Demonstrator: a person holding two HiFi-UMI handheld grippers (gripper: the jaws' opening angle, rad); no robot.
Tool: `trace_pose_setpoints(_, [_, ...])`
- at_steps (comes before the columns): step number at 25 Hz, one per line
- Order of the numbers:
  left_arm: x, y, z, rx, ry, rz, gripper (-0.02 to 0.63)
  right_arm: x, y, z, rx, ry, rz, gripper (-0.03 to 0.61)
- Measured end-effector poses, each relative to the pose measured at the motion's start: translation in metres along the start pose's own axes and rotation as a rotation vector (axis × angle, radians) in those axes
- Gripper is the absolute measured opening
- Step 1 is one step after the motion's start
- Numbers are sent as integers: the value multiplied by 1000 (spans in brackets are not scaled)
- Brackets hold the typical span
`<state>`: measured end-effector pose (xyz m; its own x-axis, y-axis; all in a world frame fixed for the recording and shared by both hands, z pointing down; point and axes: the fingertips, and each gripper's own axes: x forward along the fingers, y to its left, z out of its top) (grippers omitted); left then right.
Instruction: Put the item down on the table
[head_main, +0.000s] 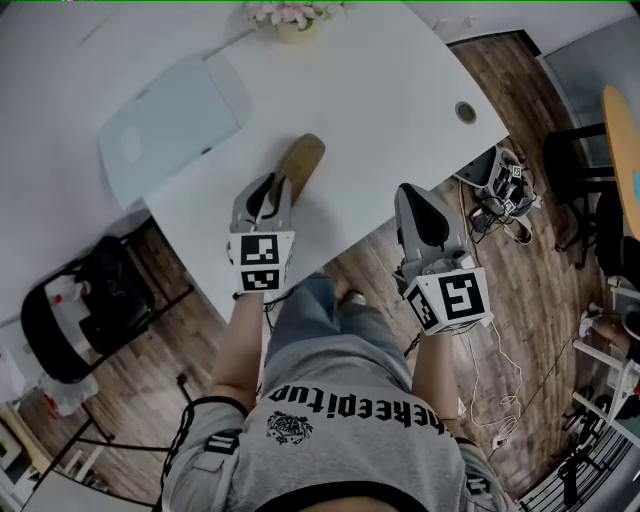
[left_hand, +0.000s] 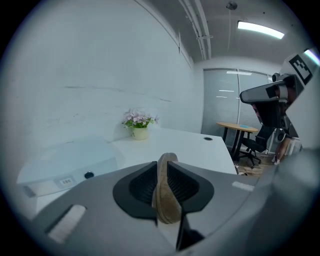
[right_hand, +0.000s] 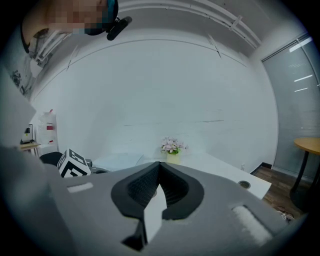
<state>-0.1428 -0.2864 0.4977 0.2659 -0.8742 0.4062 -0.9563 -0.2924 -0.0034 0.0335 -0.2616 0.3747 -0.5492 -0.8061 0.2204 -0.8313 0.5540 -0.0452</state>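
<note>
White tabletop (head_main: 380, 110) fills the far side, with a pot of pink flowers (head_main: 293, 20) at its far edge and wooden floor (head_main: 520, 250) on the right. The left tongs (head_main: 276, 188) pinch a flat brown insole (head_main: 302, 158) by its near end. The insole sticks out over the tabletop. The right tongs (head_main: 412, 195) are pressed together with nothing in them, by the tabletop's near edge.

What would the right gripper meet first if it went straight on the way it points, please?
Likely the white table, short of the flower pot; depth is unclear.
</note>
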Motion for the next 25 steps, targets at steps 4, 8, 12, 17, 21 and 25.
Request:
trace_pose_setpoints(4, [-19, 2, 9, 0, -38, 43, 15, -5, 6, 1, 1, -12, 25, 2])
trace_pose_setpoints(8, [-37, 2, 18, -1, -67, 70, 15, -10, 13, 3, -7, -16, 52, 2])
trace_pose_setpoints(12, [-55, 0, 28, -3, -93, 93, 17, -17, 19, 5, -15, -25, 75, 2])
trace_pose_setpoints(17, [-74, -5, 37, 14, -114, 108, 17, -24, 25, 7, -22, -38, 92, 2])
trace_pose_setpoints(21, [-92, -10, 45, 7, -149, 119, 18, -32, 30, 9, -29, -52, 106, 2])
trace_pose_setpoints(25, [-109, -13, 58, 10, -190, 133, 18, -37, 33, 12, -32, -65, 115, 2])
